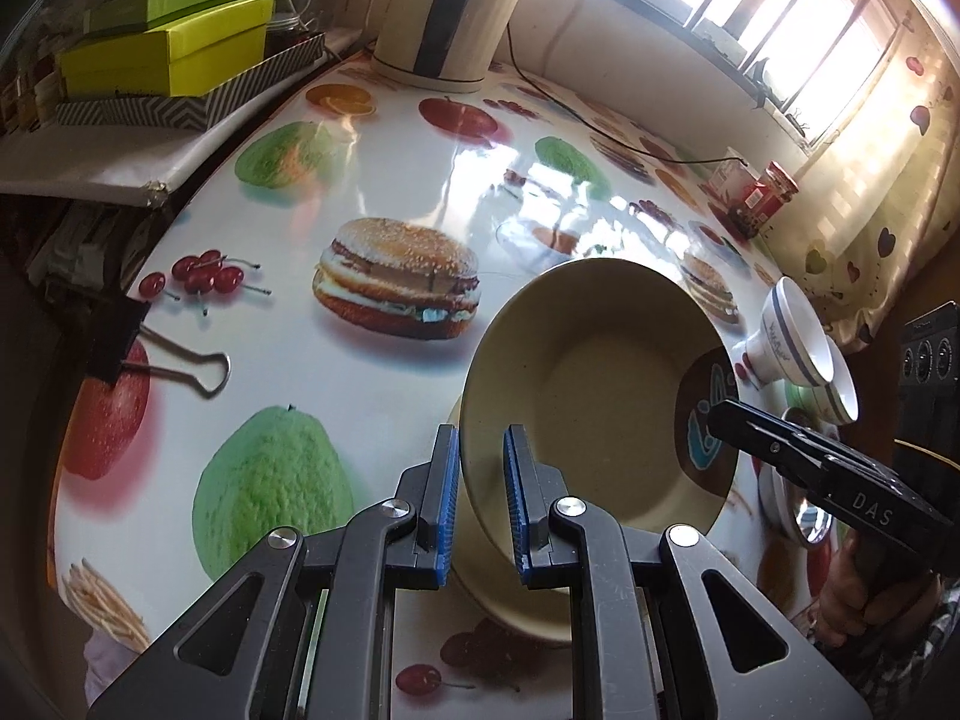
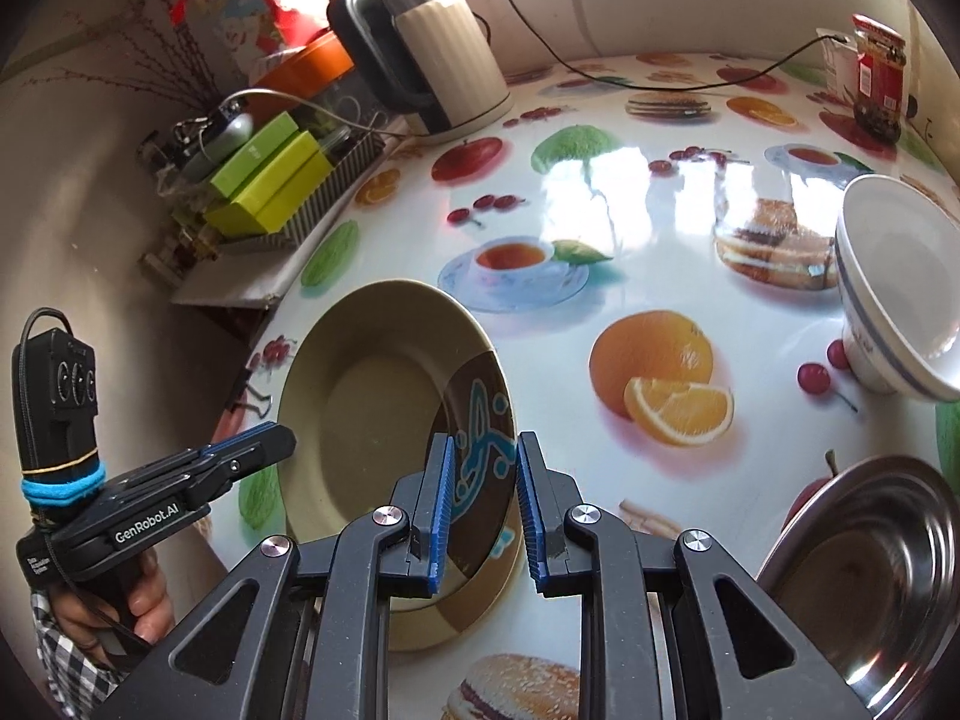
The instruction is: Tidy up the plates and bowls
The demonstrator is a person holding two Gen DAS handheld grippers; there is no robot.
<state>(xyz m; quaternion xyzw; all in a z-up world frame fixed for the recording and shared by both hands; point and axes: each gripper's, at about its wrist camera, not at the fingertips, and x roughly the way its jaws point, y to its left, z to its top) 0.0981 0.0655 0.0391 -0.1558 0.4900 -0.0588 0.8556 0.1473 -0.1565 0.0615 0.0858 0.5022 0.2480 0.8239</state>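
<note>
Both grippers straddle opposite rim edges of the tilted beige plate (image 1: 591, 396) above a matching plate (image 2: 474, 606), left gripper (image 1: 483, 504) and right gripper (image 2: 483, 510) unclenched, probably seating it as a stack.

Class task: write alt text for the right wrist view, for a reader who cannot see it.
The right gripper straddles the near rim of a tilted tan plate above a second plate, with the left gripper at its far rim. White bowls and a steel plate sit right.
</note>
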